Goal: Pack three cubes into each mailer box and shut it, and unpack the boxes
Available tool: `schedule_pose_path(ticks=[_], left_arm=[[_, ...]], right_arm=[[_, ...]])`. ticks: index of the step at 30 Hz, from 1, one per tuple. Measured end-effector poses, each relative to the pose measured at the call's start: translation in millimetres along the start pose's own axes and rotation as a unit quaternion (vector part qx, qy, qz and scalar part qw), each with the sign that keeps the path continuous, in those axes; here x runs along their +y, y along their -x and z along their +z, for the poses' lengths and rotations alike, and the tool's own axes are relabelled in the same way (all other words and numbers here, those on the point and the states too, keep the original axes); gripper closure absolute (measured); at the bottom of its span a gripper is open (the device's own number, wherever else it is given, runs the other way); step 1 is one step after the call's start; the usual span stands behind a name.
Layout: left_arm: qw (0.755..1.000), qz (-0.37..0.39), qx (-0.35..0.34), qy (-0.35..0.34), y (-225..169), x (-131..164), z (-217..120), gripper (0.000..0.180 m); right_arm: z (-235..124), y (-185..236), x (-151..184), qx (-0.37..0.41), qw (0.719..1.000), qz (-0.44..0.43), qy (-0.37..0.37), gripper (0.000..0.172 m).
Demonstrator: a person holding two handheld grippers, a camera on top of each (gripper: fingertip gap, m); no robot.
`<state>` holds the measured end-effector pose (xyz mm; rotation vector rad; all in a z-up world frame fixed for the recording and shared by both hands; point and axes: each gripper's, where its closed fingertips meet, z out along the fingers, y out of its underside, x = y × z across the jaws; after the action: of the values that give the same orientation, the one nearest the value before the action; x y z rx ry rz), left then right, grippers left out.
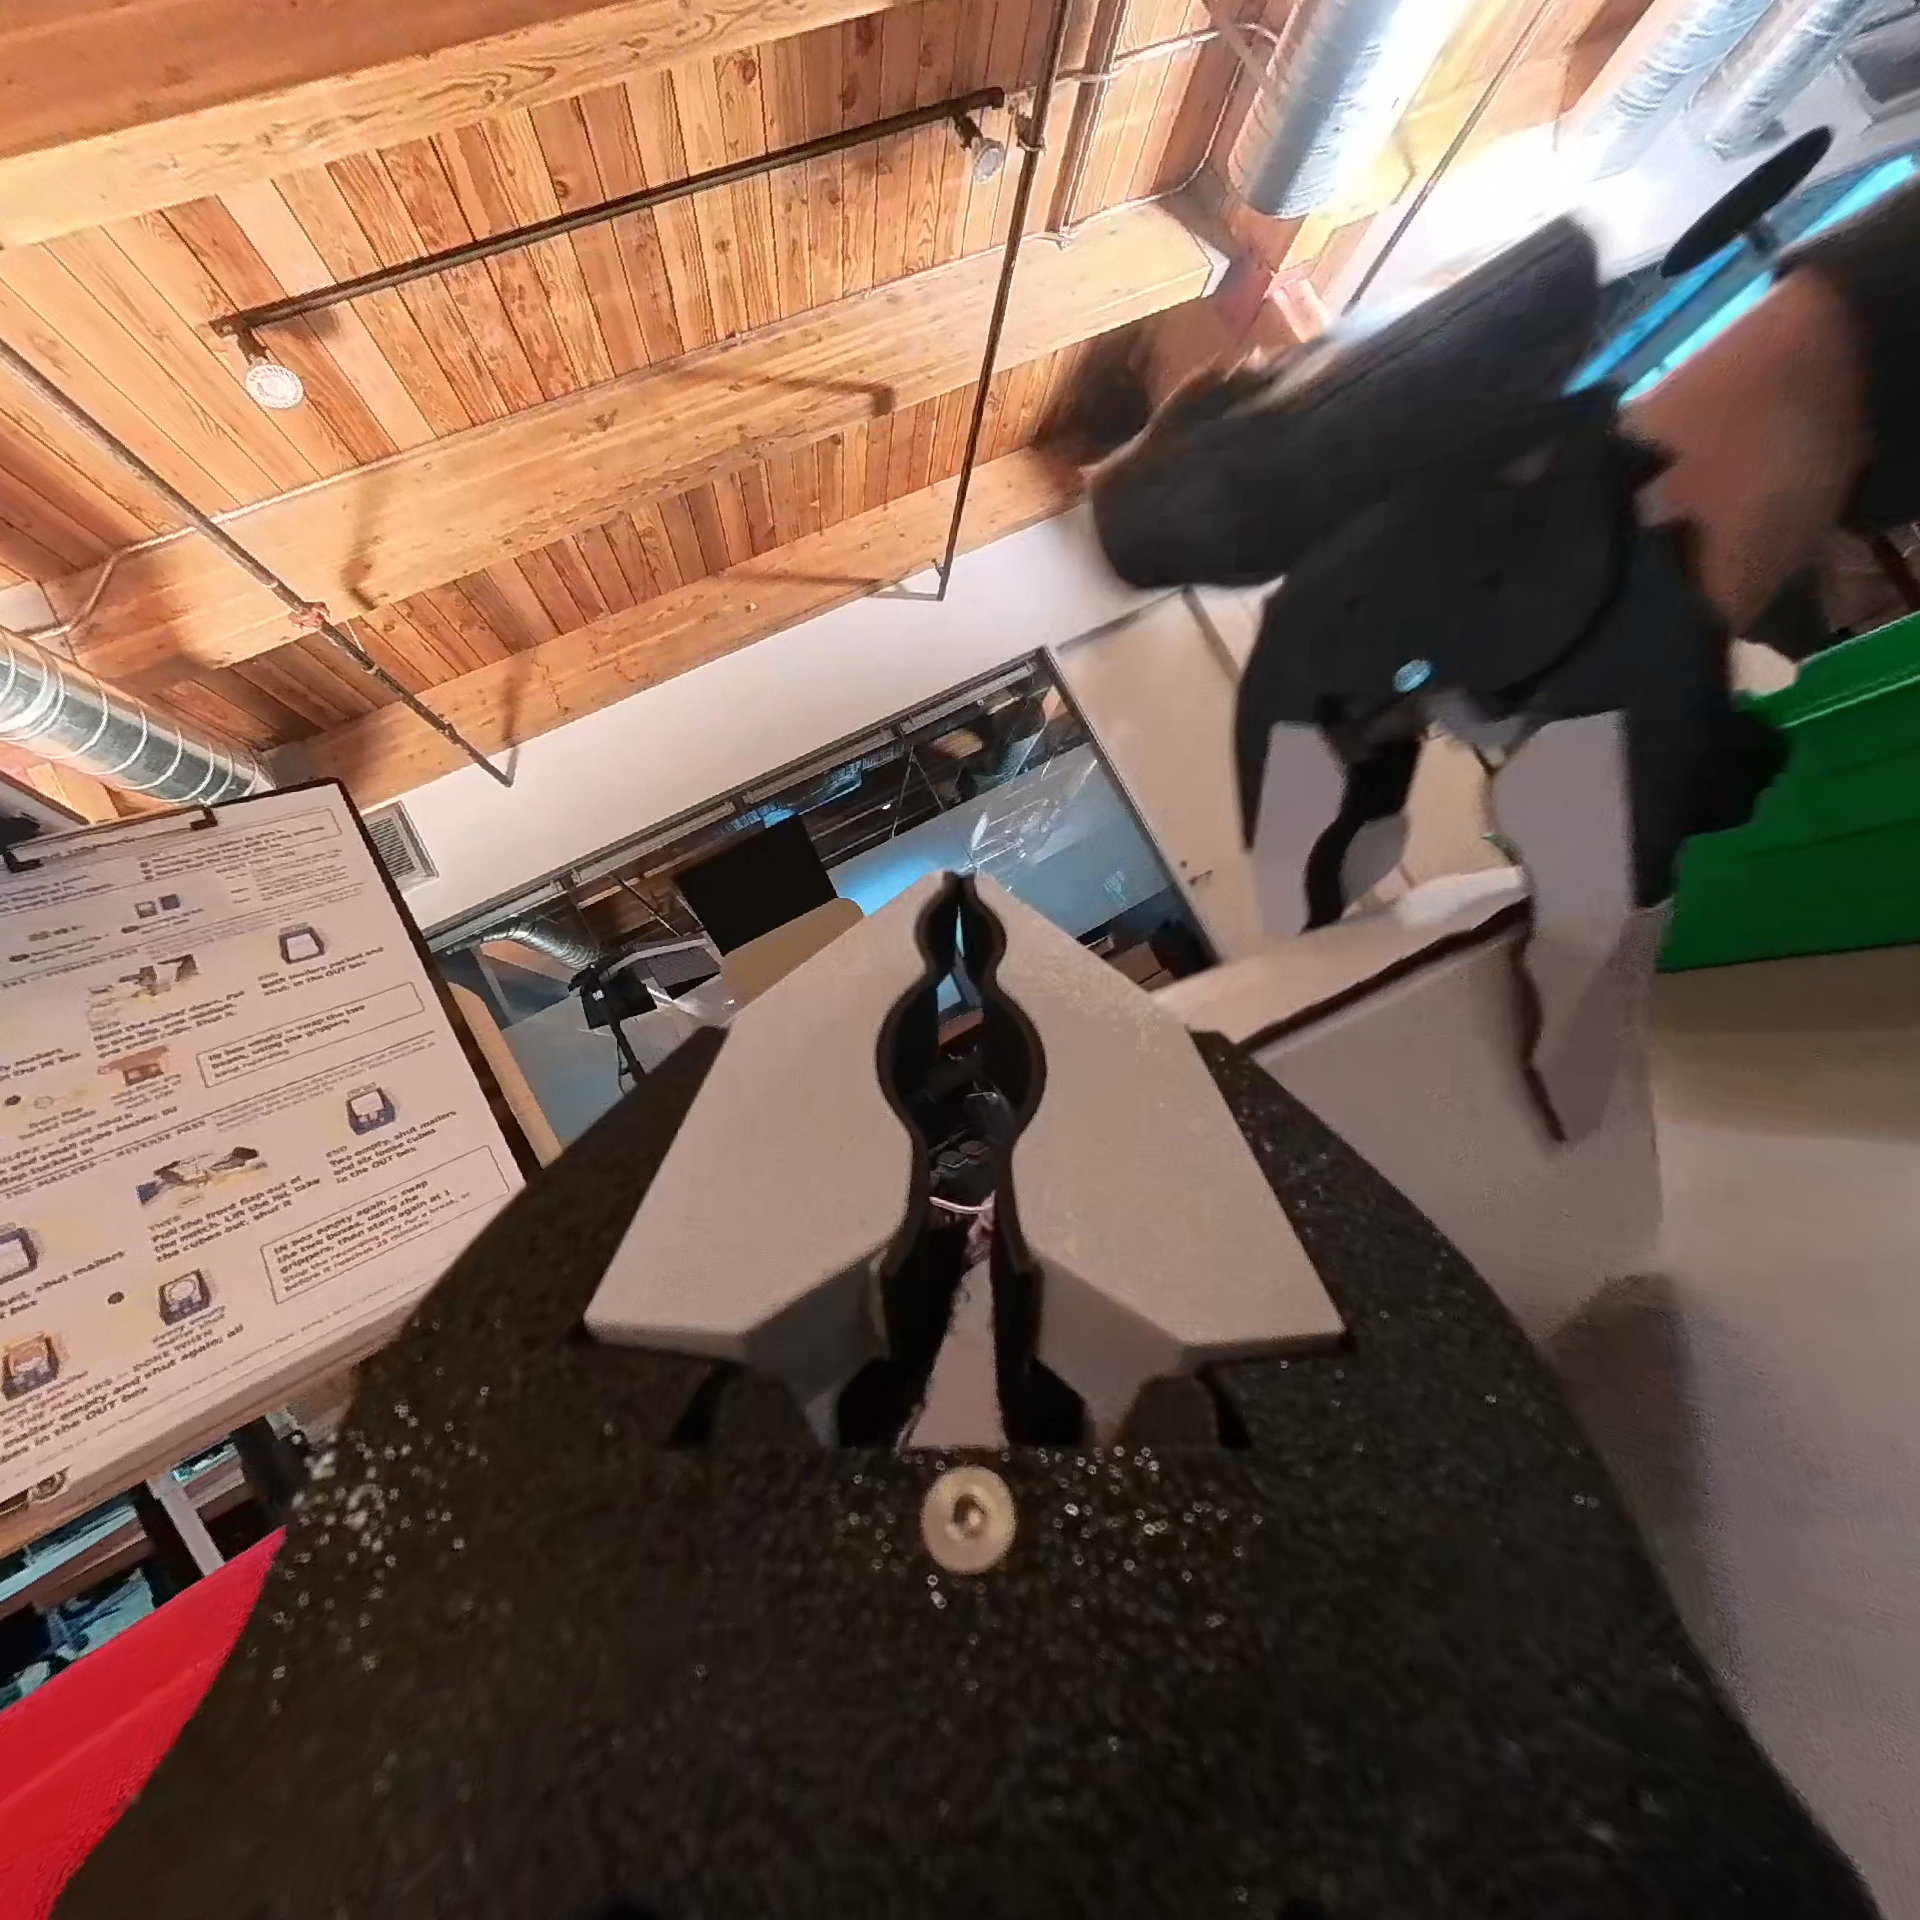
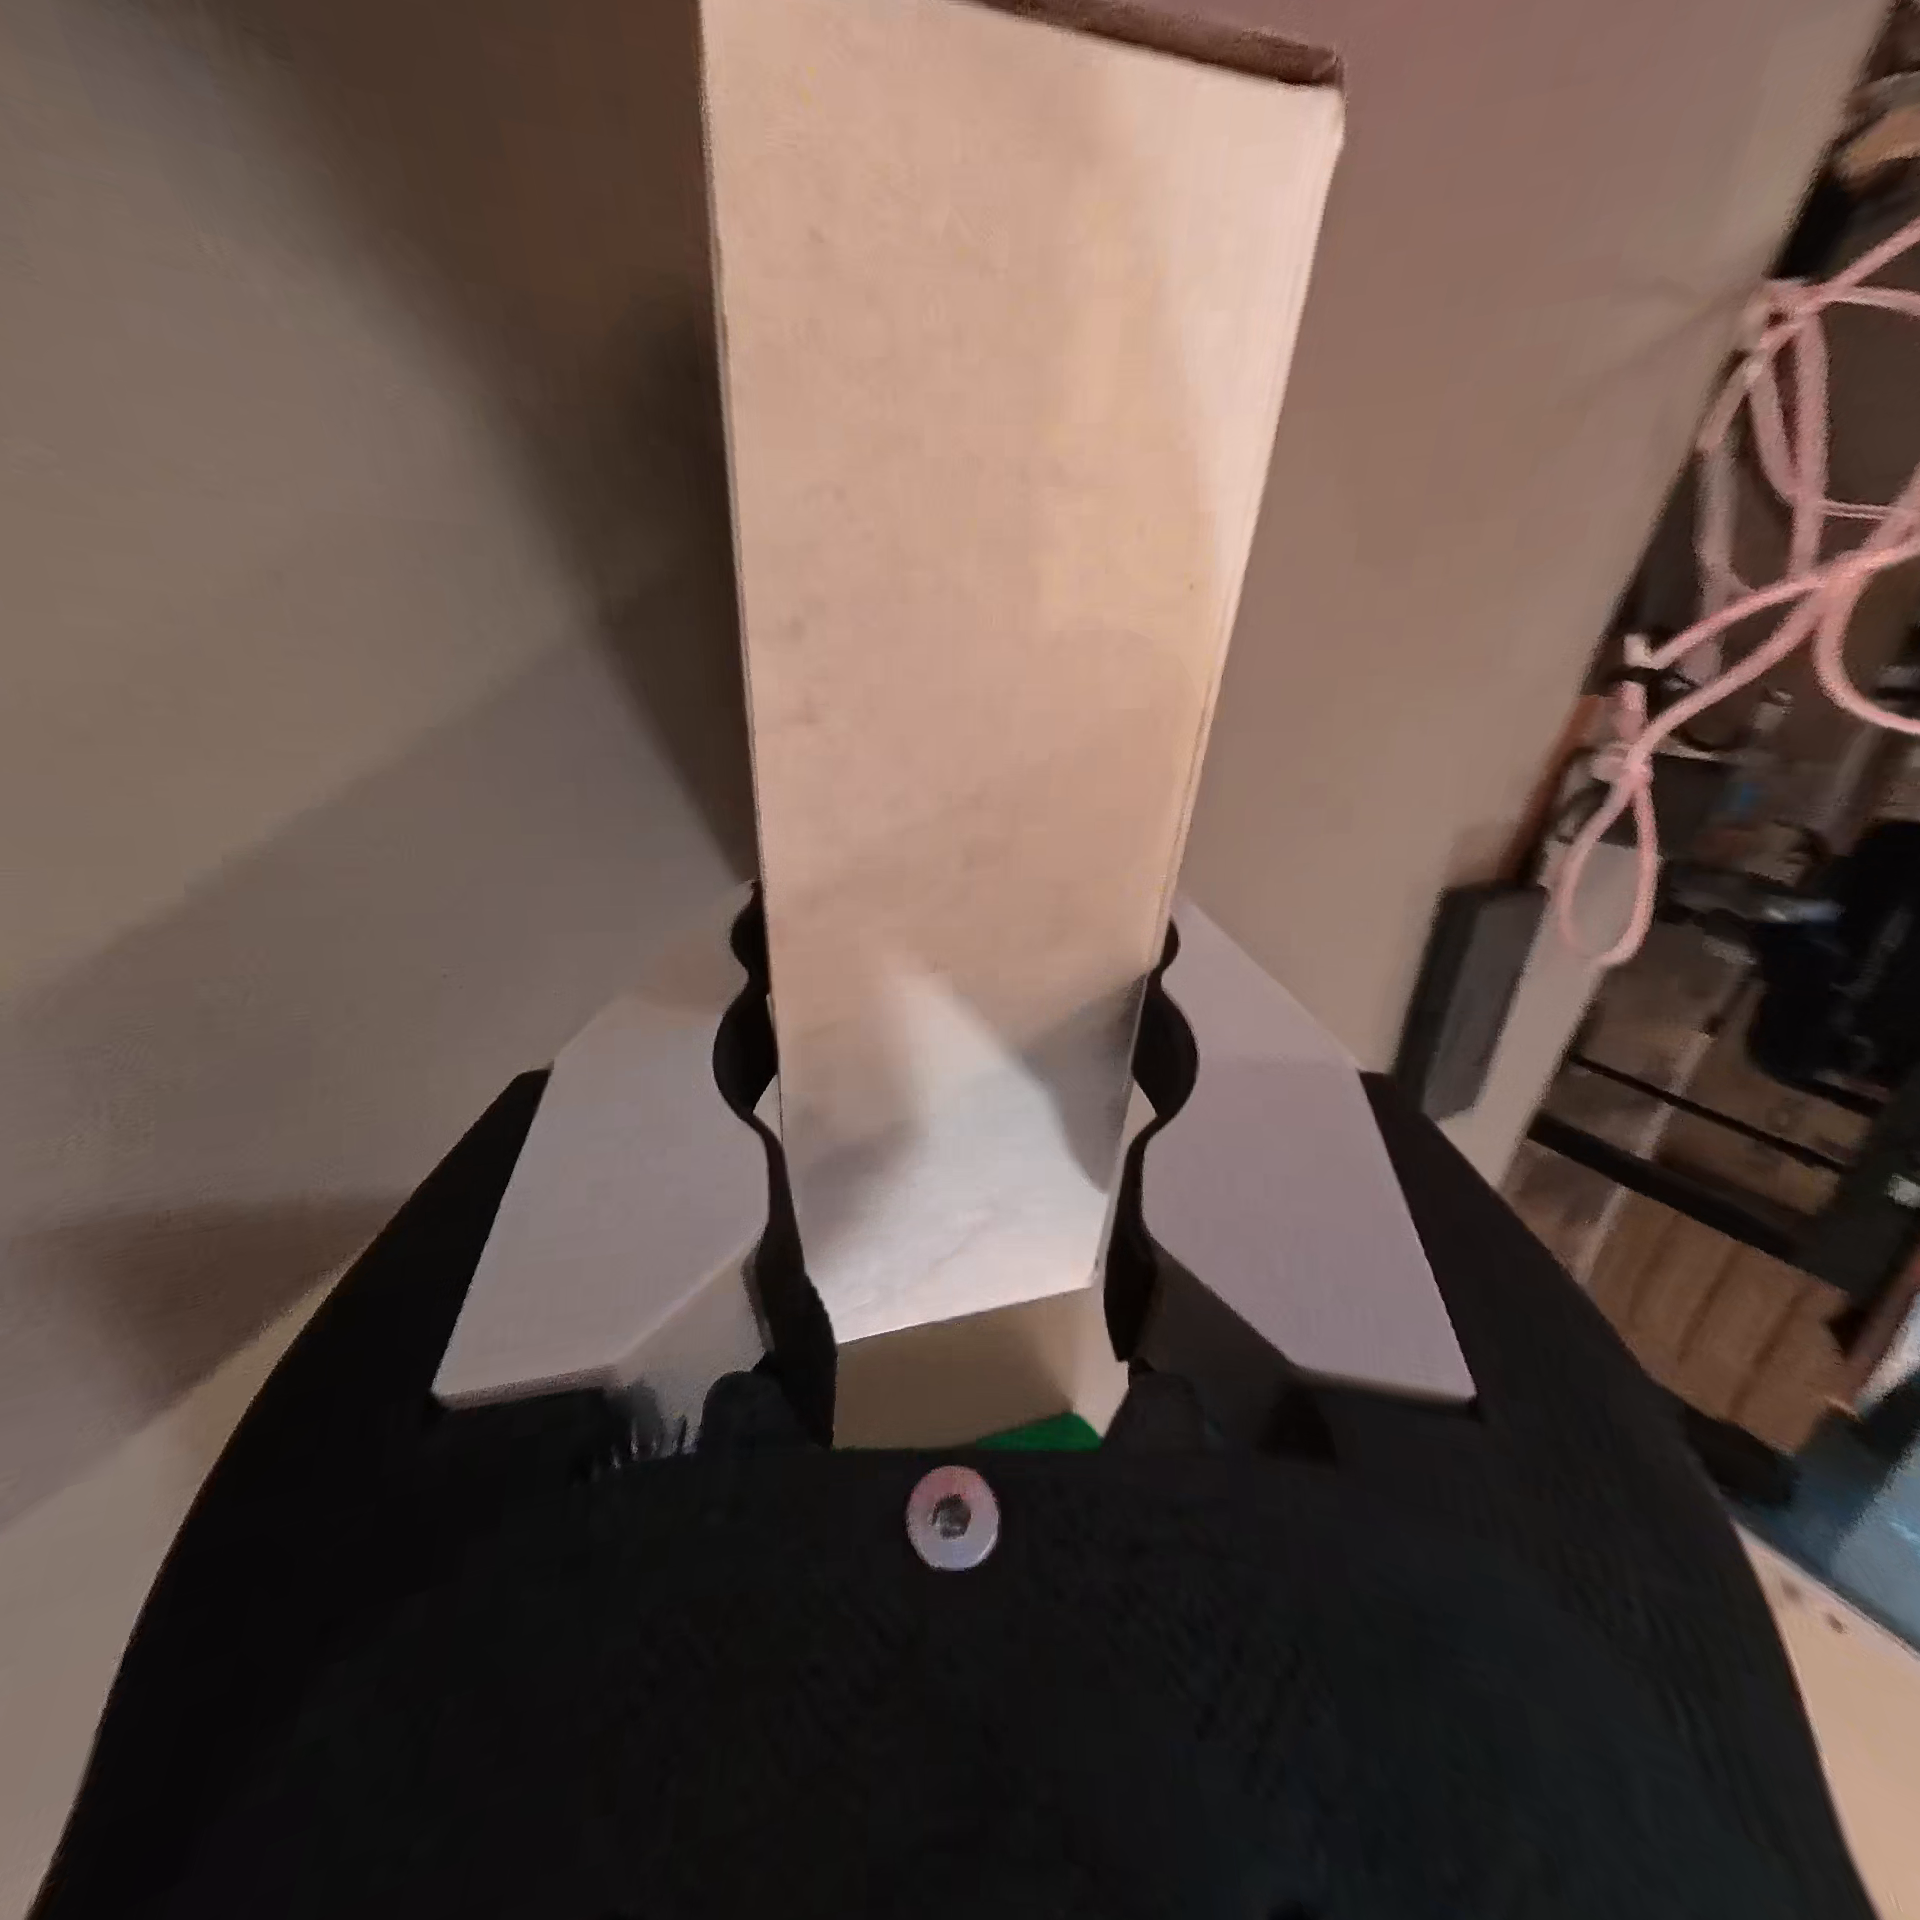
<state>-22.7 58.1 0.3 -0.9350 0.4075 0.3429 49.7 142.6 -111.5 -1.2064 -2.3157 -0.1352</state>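
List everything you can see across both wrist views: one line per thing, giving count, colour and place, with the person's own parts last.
Mailer box: one, white, gripped between the right gripper's pads.
Green bin: one, far right of the left view, behind the box.
Red bin: one, bottom left corner of the left view.
Instruction board: one, white, black-framed, left of the left view.
Pink cables: a tangle, right edge of the right view.
Table: one, pale, under the box.
Ceiling: wooden planks, above.
Left gripper: grey fingers shut, nothing between them.
Right gripper: grey fingers clamped on the box.
Hand: one, blurred, behind the right gripper.
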Motion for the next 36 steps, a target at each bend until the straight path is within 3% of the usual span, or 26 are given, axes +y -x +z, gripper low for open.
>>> schedule_pose_path(ticks=[9,15,19,23,27,31,36], left_arm=[[1.000,0.016,0.012,0.023,-6.1,10.9,1.4,0.180],[0.998,0.031,0.036,0.050,-18.2,25.7,4.2,0.180],[0.996,0.031,0.045,0.066,-22.5,34.4,5.3,0.180],[0.996,0.020,0.046,0.078,-21.7,40.6,6.0,0.180],[0.995,0.013,0.051,0.086,-22.8,45.0,6.7,0.180],[0.994,0.011,0.063,0.087,-27.3,45.7,6.6,0.180],[0.994,0.016,0.070,0.085,-30.5,45.1,6.6,0.180]], right_arm=[[-69.2,13.4,34.8,0.251,0.968,-0.017,0.018,0.103],[-96.1,18.1,48.7,0.408,0.912,0.015,-0.039,0.103],[-96.6,21.6,64.0,0.507,0.861,0.006,-0.031,0.103],[-79.5,25.3,75.6,0.547,0.836,0.002,-0.041,0.103],[-83.4,26.0,74.3,0.590,0.806,-0.040,-0.004,0.103],[-73.6,27.7,72.5,0.567,0.823,-0.022,-0.021,0.102],[-81.0,28.1,71.7,0.586,0.809,-0.043,-0.010,0.102]])
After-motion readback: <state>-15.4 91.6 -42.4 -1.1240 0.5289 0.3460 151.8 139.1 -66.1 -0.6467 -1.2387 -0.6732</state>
